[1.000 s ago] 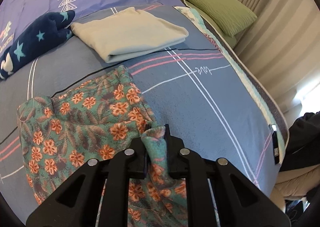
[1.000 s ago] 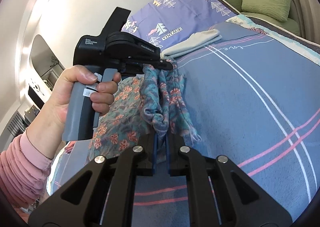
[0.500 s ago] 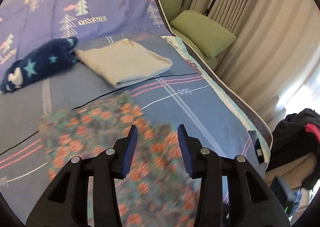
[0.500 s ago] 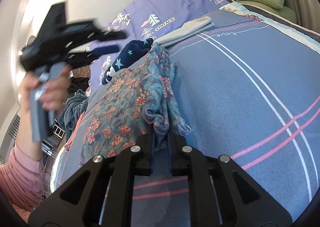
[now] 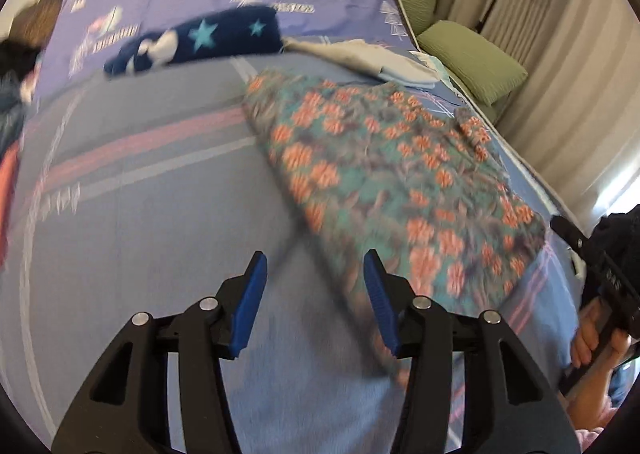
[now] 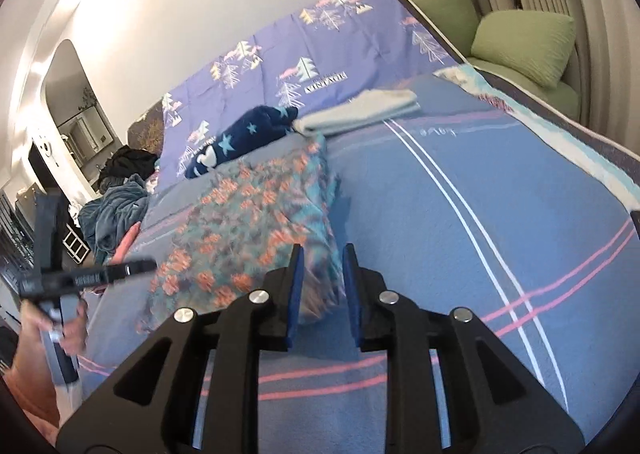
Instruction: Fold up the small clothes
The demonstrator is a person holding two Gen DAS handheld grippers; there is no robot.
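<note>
Both grippers, left gripper and right gripper, have just been opening, releasing the floral garment onto the bed; both are now gaping empty.

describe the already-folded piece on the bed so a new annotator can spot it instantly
On the blue striped bedspread, look toward the purple tree-print cover at the head end. The folded cloth lies flat there, just right of the navy star-print bundle and beyond the floral garment. It is the only plain, pale, unpatterned piece.
</note>
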